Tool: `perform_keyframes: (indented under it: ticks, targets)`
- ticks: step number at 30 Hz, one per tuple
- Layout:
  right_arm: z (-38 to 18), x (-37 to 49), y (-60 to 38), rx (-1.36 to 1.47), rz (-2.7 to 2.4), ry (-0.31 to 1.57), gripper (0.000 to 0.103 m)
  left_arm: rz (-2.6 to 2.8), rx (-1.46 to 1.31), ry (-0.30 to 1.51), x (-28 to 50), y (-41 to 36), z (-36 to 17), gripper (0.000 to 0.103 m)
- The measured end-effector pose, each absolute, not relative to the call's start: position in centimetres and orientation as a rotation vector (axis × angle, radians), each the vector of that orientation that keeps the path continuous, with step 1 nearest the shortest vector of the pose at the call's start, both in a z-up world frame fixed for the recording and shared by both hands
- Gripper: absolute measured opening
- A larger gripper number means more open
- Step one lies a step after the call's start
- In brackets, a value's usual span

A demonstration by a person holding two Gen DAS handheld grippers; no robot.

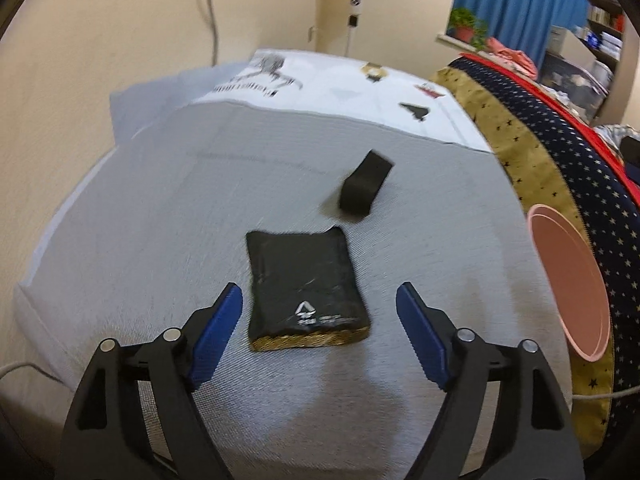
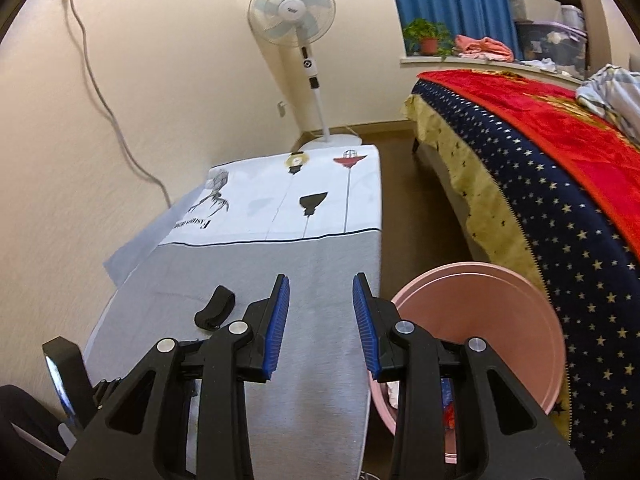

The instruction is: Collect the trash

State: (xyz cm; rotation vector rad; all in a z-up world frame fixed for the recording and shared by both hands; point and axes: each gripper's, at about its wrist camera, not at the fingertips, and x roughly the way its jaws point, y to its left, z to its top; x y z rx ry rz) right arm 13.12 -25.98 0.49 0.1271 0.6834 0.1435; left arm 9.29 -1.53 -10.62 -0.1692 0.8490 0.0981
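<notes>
Nearest in the left wrist view, the left tongs [image 1: 319, 312] are seen spread wide, blue pads well apart, nothing pinched between them. Just ahead, between the two pads, a flat black packet [image 1: 306, 288] is found lying on the grey cloth-covered surface [image 1: 160, 240], its torn lower edge showing gold. A little farther on, a smaller black piece [image 1: 365, 188] is seen resting on the same cloth, apart from the packet (blurred, so its kind cannot be told). At the surface's right edge a pink bin [image 1: 570, 284] is caught, beside the star-patterned bedspread [image 1: 560, 152].

In the right wrist view, the right tongs [image 2: 321, 308] are held partly spread and empty, above the surface's right edge. The bin's pink rim [image 2: 480, 272] is seen just right of them, scraps lying at its bottom. Beyond, a standing fan [image 2: 290, 16] is set against the wall.
</notes>
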Motion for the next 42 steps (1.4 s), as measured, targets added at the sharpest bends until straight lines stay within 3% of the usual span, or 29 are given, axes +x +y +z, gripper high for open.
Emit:
perform_keyframes:
  ticks: [12,18,19,22,28,42]
  targets:
    - [-0.9,14.1,-24.3,0.109,0.175,0.715,0.039,0.134,-0.166,0.902,10.2,-1.4,-12.1,0.076]
    - [-1.7,14.9,-23.1,0.102,0.195,0.734,0.039,0.150,-0.155,0.900,10.3,-0.8,-11.9,0.057]
    - [-1.9,15.0,-22.8,0.100,0.200,0.737,0.039,0.154,-0.158,0.893,10.3,-0.6,-11.7,0.039]
    - [-2.4,15.6,-21.9,0.103,0.220,0.748,0.039,0.180,-0.181,0.878,10.3,0.4,-11.3,0.015]
    - [-3.7,16.8,-19.9,0.115,0.262,0.781,0.039,0.175,-0.230,0.869,10.4,1.6,-11.3,0.002]
    - [-8.4,20.3,-14.6,0.135,0.375,0.891,0.039,0.259,-0.298,0.790,10.1,4.0,-9.5,0.002]
